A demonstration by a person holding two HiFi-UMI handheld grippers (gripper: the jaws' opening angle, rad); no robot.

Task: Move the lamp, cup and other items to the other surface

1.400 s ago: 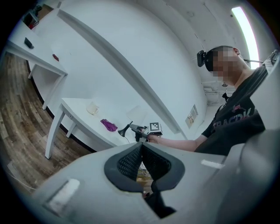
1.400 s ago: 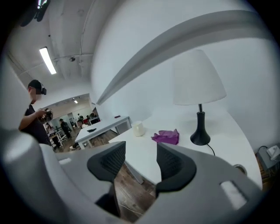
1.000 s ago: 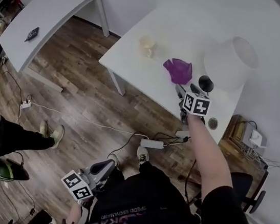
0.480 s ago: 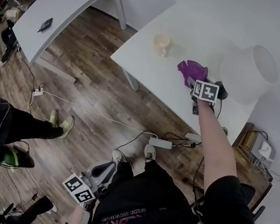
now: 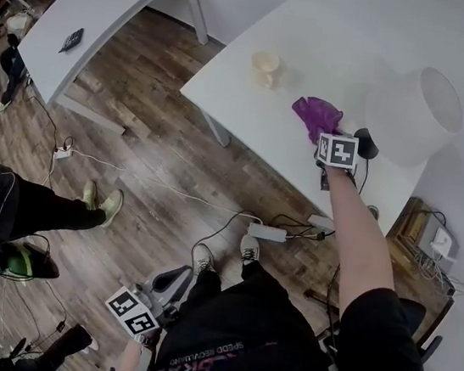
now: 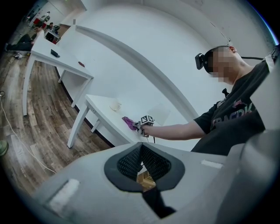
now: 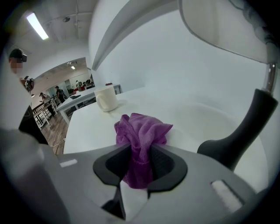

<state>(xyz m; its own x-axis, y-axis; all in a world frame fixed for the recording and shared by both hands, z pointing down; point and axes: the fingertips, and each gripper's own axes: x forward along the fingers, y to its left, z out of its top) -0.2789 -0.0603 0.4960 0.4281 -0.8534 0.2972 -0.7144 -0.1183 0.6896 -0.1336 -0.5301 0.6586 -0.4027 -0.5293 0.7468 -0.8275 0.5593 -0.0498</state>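
Right tongs (image 7: 140,151): clenched on the purple cloth (image 7: 142,131). I have just been closing them, and a bunched fold of the cloth is pinched between the pads.
Purple cloth: the rest of it stands up in folds just past the tips of the right tongs, over the near table (image 5: 320,47). I cannot tell whether it still rests on the top.
Left tongs (image 6: 141,146): pressed together with nothing between them. They are low at my side over the wooden floor, well apart from the right tongs.
Cup (image 7: 106,98): cream and upright on the table, beyond the right tongs and off to their left, apart from the cloth.
Lamp (image 5: 415,103): just to the right of the right tongs. Its black foot is near their marker cube, and its white shade is beyond and above.
Second table (image 5: 111,9): white, well to the left of the right tongs across a stretch of floor, with a small dark object on it.
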